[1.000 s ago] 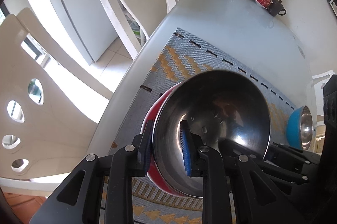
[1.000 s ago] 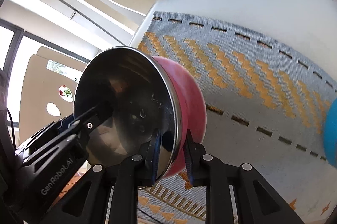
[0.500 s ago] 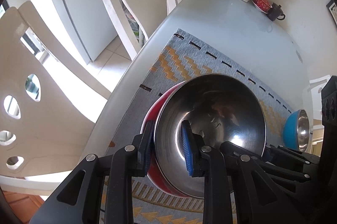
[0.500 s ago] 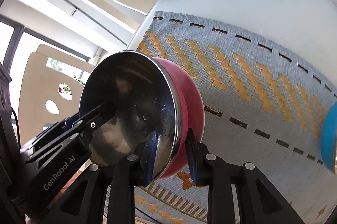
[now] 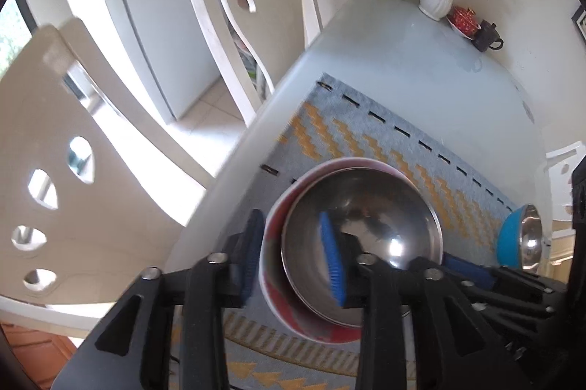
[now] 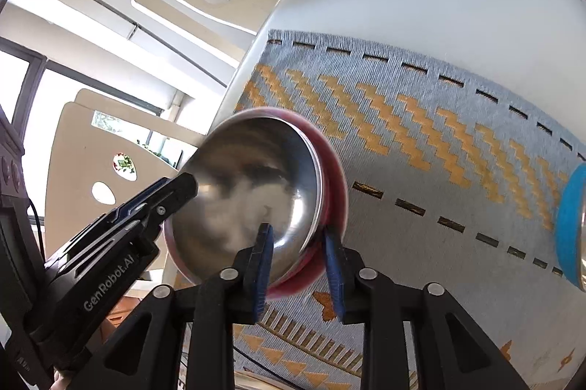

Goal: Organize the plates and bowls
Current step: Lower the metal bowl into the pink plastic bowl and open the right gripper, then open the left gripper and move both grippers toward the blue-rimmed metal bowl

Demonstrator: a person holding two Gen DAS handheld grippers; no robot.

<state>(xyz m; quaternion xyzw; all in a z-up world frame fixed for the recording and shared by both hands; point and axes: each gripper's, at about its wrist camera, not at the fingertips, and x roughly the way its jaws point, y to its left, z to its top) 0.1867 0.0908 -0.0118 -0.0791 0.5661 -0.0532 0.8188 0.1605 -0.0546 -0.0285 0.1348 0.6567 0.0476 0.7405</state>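
Red bowl [image 5: 289,280] with steel lining, on the woven mat [image 5: 384,148] near the bench's [image 5: 421,78] left edge, beside the white chairs [image 5: 234,5]. Blurred, apparently just settling. Rim straddled on two sides. Left claw [image 5: 293,258]: jaws opening, pads either side of the rim wall, gap showing, no longer pinching. Right claw [image 6: 298,265]: likewise opening, rim between the pads, not pressed. Likely a two-handed set-down, release under way. Blue bowl [image 5: 512,239] well apart at the mat's right edge, presumably next for stacking.
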